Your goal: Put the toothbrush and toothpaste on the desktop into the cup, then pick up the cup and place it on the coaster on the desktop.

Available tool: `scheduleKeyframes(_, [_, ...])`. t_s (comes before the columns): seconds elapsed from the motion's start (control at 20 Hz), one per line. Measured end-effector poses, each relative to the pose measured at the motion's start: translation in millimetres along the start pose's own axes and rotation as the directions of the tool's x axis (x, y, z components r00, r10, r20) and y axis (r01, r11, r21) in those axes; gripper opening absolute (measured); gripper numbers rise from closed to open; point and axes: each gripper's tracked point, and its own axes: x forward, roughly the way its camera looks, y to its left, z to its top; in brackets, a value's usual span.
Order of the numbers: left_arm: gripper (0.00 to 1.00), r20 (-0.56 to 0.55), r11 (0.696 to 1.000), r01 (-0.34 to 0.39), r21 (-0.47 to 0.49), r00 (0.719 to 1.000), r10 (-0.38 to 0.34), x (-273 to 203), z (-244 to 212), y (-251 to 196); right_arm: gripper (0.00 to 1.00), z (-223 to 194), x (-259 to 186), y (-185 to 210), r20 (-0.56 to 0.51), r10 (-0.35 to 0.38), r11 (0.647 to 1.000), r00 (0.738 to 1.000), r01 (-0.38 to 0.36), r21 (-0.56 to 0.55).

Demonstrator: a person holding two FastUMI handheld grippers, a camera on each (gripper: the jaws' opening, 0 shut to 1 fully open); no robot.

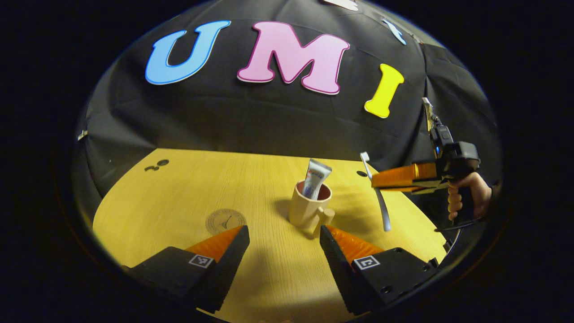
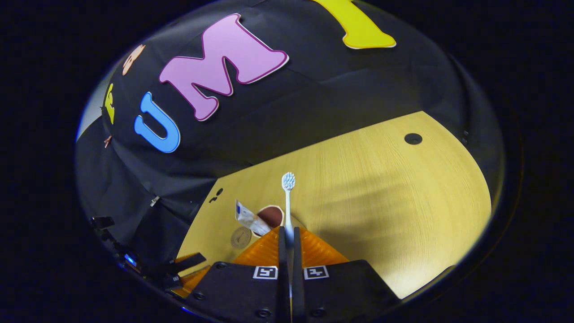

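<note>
A beige cup (image 1: 307, 207) with a handle stands mid-table, and the toothpaste tube (image 1: 315, 178) leans upright inside it. My left gripper (image 1: 283, 244) is open just in front of the cup, empty. To the cup's right, held by a hand, my right gripper (image 1: 376, 179) hangs in the air, shut on the toothbrush (image 1: 377, 193) with its head up. In the right gripper view the toothbrush (image 2: 287, 204) sticks out from my right gripper (image 2: 287, 233), above the cup (image 2: 270, 216) and the toothpaste (image 2: 249, 218). The round brown coaster (image 1: 225, 220) lies left of the cup.
The wooden table (image 1: 179, 197) has small dark holes at the far left (image 1: 157, 165) and a round dark hole (image 2: 413, 138) toward the back right. The black cloth wall closes off the back. The left gripper (image 2: 179, 269) shows low at the left in the right gripper view.
</note>
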Motion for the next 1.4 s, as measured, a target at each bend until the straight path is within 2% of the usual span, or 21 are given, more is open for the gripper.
scheduleKeyframes(0.2, [0.98, -0.027, 0.998, -0.013, -0.055, 1.0, 0.012, -10.4, -6.9, 1.3, 0.06, 33.7, 13.4, 28.2, 0.114, 0.077, 0.997, 0.99, -0.078, 0.008])
scheduleKeyframes(0.35, [0.98, -0.03, 0.999, -0.016, -0.038, 0.999, 0.015, -11.8, -10.4, 3.5, 0.06, 59.7, 27.1, 44.9, 0.203, 0.126, 0.991, 0.971, -0.132, 0.014])
scheduleKeyframes(0.5, [0.98, -0.062, 0.999, -0.014, -0.034, 0.998, 0.012, -8.6, -24.1, 4.4, 0.06, 69.9, 48.1, 52.0, 0.268, 0.14, 0.989, 0.953, -0.146, 0.002])
scheduleKeyframes(0.9, [0.98, -0.105, 0.999, -0.028, -0.027, 0.994, 0.025, -9.5, -48.1, 10.2, 0.06, 35.7, 100.6, 60.7, 0.282, 0.175, 0.977, 0.943, -0.131, -0.17])
scheduleKeyframes(1.05, [0.98, -0.12, 0.999, -0.036, -0.027, 0.992, 0.032, -9.4, -53.2, 14.1, 0.06, 27.5, 108.7, 61.1, 0.279, 0.177, 0.968, 0.944, -0.116, -0.223])
scheduleKeyframes(1.2, [0.98, -0.124, 0.999, -0.035, -0.02, 0.992, 0.033, -7.1, -55.5, 15.0, 0.06, 19.0, 113.2, 54.2, 0.271, 0.158, 0.969, 0.949, -0.097, -0.228])
scheduleKeyframes(1.4, [0.98, -0.132, 1.0, -0.027, -0.013, 0.991, 0.025, -1.8, -59.6, 13.0, 0.11, 4.2, 109.2, 48.5, 0.24, 0.157, 0.956, 0.958, -0.086, -0.281])
